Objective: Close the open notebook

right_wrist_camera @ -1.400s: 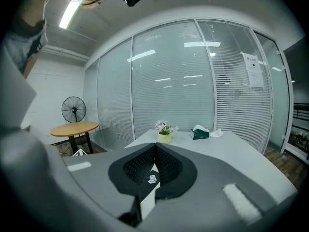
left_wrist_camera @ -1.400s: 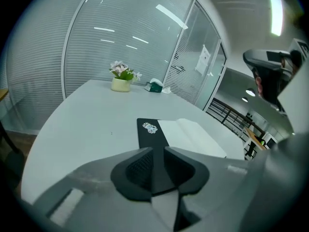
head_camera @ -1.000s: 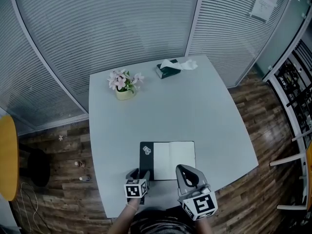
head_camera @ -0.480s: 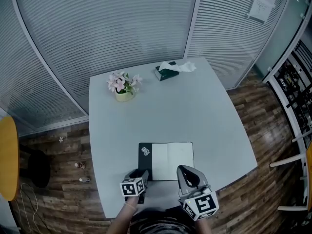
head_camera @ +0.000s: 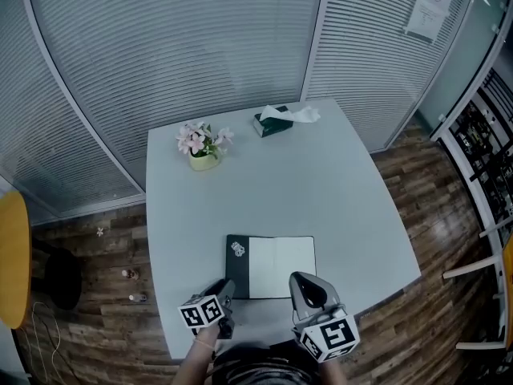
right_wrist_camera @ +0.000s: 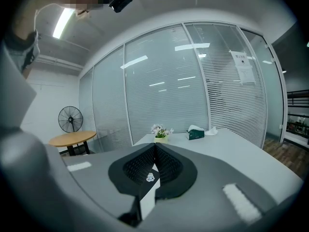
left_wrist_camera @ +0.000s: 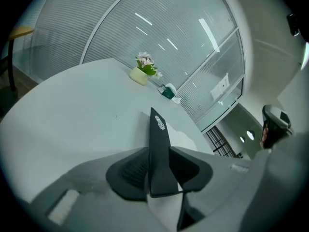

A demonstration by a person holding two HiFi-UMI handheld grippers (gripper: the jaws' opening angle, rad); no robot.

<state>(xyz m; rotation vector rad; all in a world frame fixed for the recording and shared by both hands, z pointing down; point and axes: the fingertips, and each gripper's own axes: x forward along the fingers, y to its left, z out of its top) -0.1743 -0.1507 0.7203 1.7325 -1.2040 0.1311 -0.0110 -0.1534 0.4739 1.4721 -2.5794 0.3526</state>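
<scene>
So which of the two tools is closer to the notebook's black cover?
Left. The left tool has just been closing its jaws on the black cover, which stands between them. The right tool hangs shut by the white page's near corner.

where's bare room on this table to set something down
Bare: the wide middle of the table, between flower pot and tissue box at the far edge and the notebook near you, plus the strip right of it. Crowded: the near edge around the notebook.
</scene>
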